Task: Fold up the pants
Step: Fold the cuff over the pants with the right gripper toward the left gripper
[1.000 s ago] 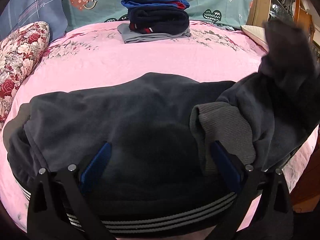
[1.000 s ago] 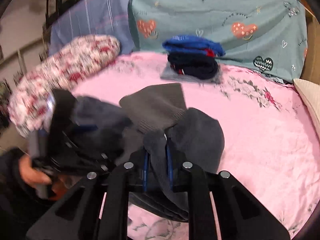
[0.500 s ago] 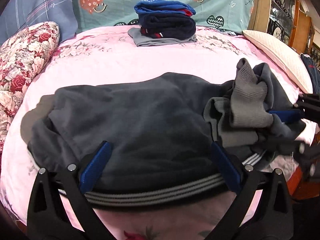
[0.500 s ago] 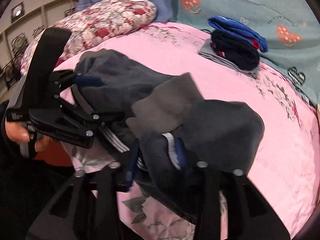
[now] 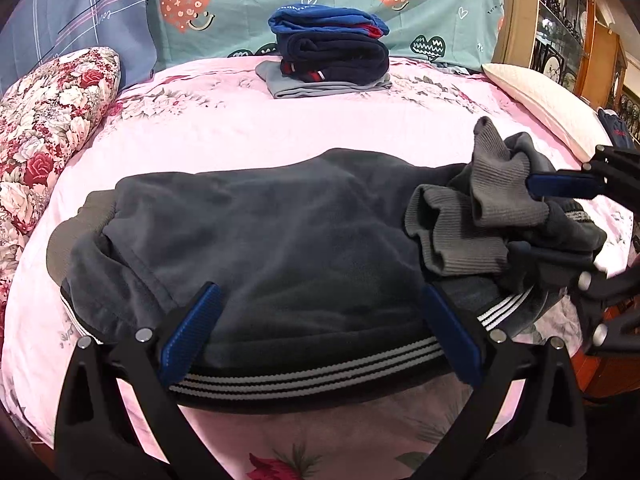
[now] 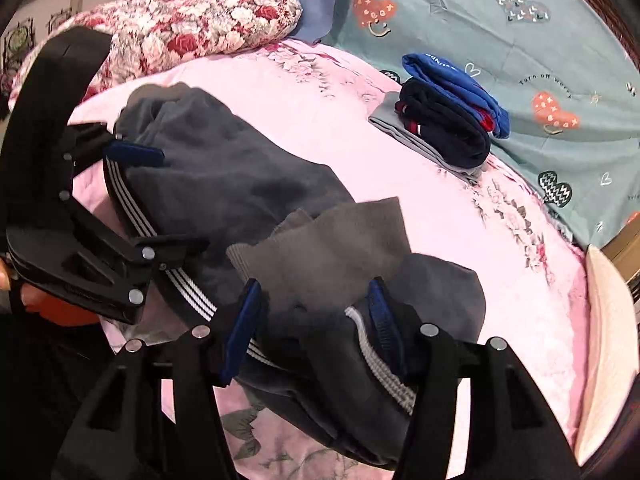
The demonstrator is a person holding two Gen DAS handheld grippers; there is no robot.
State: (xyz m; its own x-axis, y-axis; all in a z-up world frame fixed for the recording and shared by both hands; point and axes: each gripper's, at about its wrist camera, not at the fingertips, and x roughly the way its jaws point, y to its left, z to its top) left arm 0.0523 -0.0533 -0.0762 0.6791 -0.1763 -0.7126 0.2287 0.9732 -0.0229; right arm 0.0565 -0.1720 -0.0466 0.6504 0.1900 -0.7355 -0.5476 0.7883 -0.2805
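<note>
- Two grippers work one pair of dark grey pants (image 5: 280, 248), which lies on the pink bedspread (image 5: 320, 128) just ahead of both sets of fingertips.
- Left gripper (image 5: 320, 332): jaws spread wide and pinching nothing; the striped waistband (image 5: 312, 376) runs across the gap between them, and the folded body of the pants stretches away ahead.
- Right gripper (image 6: 312, 320): its jaws have just been opening. The bunched legs and ribbed cuffs (image 6: 332, 240) sit in the gap, a pale drawcord (image 6: 376, 360) lies by the right-hand finger, and the pads no longer appear to press the cloth.
- Step in hand, as I judge it: letting go of the legs just laid over the waist end.
- To do it well, the right jaws should probably finish opening before they back straight out, so the cuffs are not dragged along.
- The cuffs stand crumpled and partly upright; they likely need flattening so the fold lies even.
- The drawcord could snag on a finger during withdrawal.
- Far beyond both jaws, a stack of folded clothes (image 5: 328, 52) sits near the headboard, likely the destination.
</note>
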